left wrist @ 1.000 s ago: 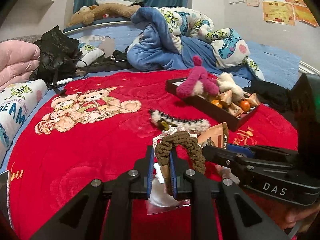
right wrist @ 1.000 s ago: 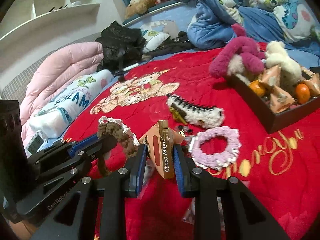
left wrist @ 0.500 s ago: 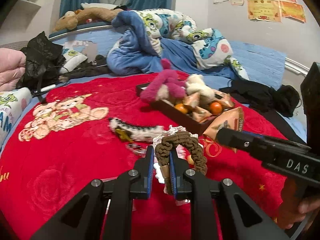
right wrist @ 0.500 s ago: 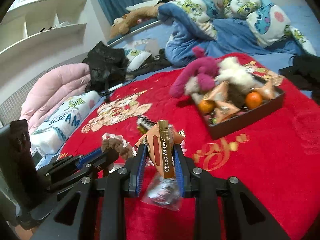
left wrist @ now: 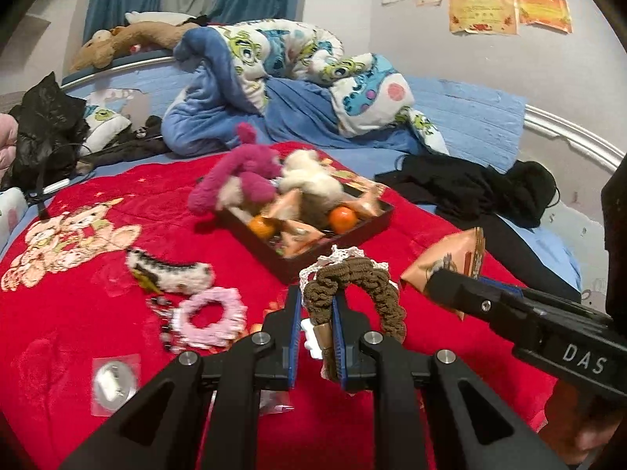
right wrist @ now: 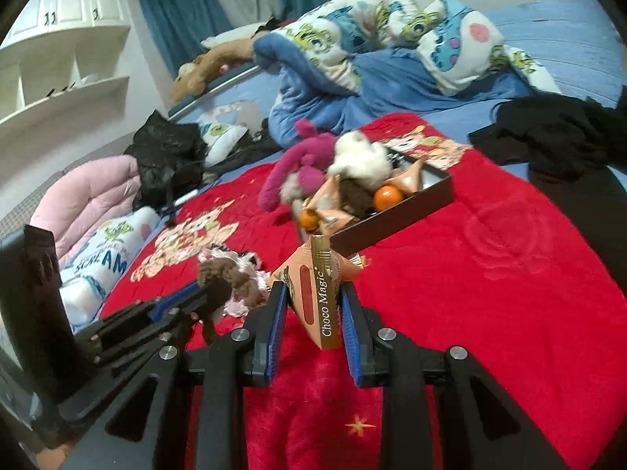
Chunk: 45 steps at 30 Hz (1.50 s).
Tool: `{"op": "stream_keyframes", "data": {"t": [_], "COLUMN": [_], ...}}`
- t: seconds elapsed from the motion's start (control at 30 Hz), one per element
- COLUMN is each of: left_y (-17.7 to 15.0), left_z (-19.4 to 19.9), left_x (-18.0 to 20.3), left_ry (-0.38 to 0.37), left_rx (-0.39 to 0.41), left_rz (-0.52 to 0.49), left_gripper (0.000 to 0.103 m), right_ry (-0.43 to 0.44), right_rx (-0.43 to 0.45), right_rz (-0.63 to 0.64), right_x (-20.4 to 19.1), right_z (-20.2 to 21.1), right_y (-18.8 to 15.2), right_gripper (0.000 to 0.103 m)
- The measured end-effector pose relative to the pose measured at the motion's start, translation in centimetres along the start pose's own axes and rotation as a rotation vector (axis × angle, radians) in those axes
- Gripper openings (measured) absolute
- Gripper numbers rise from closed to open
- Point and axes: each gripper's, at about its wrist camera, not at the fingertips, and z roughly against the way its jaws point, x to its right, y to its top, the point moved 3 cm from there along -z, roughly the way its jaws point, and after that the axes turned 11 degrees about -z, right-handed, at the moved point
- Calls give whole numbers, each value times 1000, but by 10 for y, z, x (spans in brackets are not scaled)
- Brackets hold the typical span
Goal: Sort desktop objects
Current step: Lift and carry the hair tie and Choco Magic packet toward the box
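The left gripper [left wrist: 316, 313] pinches a brown scrunchie [left wrist: 354, 286], whose loop arches up and to the right of the fingertips. The right gripper [right wrist: 313, 305] pinches an orange Choco Magic packet [right wrist: 319, 290] upright between its blue pads [right wrist: 277, 313]. Ahead of both sets of fingers, on the red blanket [right wrist: 490, 293], sits a dark tray [left wrist: 352, 235] with plush toys, oranges [left wrist: 343, 217] and more packets. Left of the left fingers lie a pink scrunchie [left wrist: 209, 317] and a striped hair clip [left wrist: 168, 274].
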Motion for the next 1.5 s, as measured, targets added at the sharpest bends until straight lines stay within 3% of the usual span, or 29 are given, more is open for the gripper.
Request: {"op": "stream_keyframes", "data": {"t": [0.33,0.7,1.03,1.5], "left_y": [7,5,3,19], "left_z": [-16,-26,-33,-61], "left_x": [32,26,21,-5], "left_ry": [-20,-15,-17,31], "left_rx": [-13,-36,-40,-29], "left_rz": [-1,29,9,-26], "left_gripper": [15,15,15,15], "right_ry": [-29,-42,-72,-20], "right_rx": [55,79,61,72], "right_rz": [-40,-26,-53,-41], "right_x": [17,17,36,29], "right_z": [22,28,-4,-29], "right_y": [11,18,19,40], "right_gripper": [26,26,26,26]}}
